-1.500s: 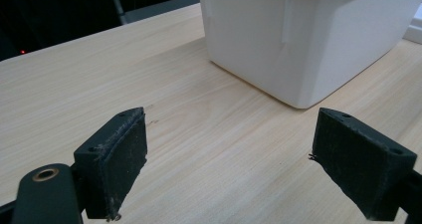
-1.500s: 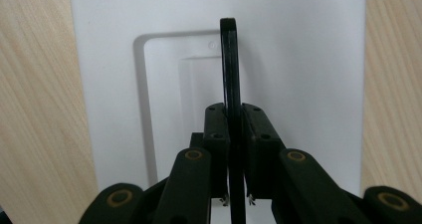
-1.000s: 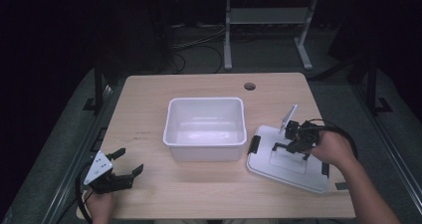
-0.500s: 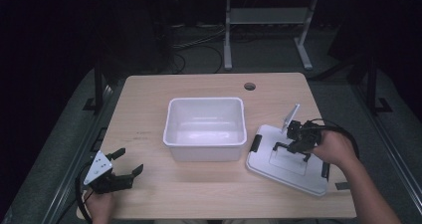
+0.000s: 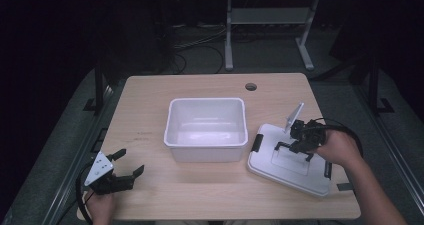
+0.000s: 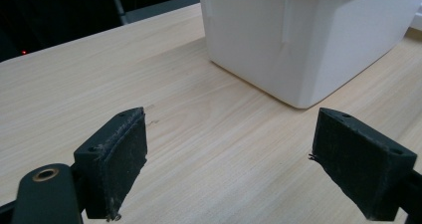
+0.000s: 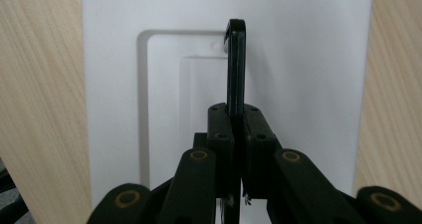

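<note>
The right gripper is clamping down on the black handle of the white lid, jaws pressed tight w/ the handle's thin bar standing upright between them. The lid is lying flat on the table, just to the right of the white tub, near it but not touching as far as the high view shows. A black clip is sitting on the lid edge facing the tub, another on the far edge. The person's right hand is wrapping the gripper body, cable looping behind it.

The left gripper is resting low over the table, well to the left & in front of the tub, jaws spread wide w/ nothing between them; the left gripper view is showing bare wood between the pads and the tub corner ahead. The tub is sitting open at mid-table.
</note>
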The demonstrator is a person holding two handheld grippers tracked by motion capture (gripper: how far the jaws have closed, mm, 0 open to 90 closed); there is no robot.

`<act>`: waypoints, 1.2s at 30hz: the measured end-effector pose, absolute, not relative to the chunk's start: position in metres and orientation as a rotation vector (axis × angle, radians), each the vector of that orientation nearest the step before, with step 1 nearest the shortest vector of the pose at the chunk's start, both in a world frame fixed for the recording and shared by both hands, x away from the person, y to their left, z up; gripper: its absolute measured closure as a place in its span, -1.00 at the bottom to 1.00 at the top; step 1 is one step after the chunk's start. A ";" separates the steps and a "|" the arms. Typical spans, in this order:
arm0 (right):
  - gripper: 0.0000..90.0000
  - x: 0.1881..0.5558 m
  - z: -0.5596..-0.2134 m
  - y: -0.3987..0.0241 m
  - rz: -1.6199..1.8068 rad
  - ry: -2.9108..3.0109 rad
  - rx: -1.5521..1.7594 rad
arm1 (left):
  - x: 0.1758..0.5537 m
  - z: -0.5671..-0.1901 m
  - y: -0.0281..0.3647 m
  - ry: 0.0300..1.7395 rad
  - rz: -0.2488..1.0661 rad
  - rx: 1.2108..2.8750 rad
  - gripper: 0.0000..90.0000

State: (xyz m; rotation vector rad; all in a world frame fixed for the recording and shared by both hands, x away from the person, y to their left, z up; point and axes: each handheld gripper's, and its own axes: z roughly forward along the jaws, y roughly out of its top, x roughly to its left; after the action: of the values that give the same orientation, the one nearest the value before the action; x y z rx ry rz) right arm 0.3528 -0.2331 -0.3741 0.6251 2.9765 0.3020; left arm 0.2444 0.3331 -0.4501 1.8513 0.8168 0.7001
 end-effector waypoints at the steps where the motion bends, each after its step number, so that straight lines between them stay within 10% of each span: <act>1: 0.88 0.353 -0.373 -0.233 0.302 2.976 0.617 | 0.244 -0.450 0.333 0.817 0.699 1.851 -0.70; 36: 0.88 0.347 -0.343 -0.237 0.275 2.976 0.556 | 0.244 -0.450 0.332 0.817 0.703 1.854 -0.70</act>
State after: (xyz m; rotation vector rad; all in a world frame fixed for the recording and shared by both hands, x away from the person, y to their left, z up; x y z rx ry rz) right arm 0.3471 -0.2366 -0.3430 0.5560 2.9763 0.2748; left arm 0.2443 0.3324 -0.4501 1.8540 0.8171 0.7033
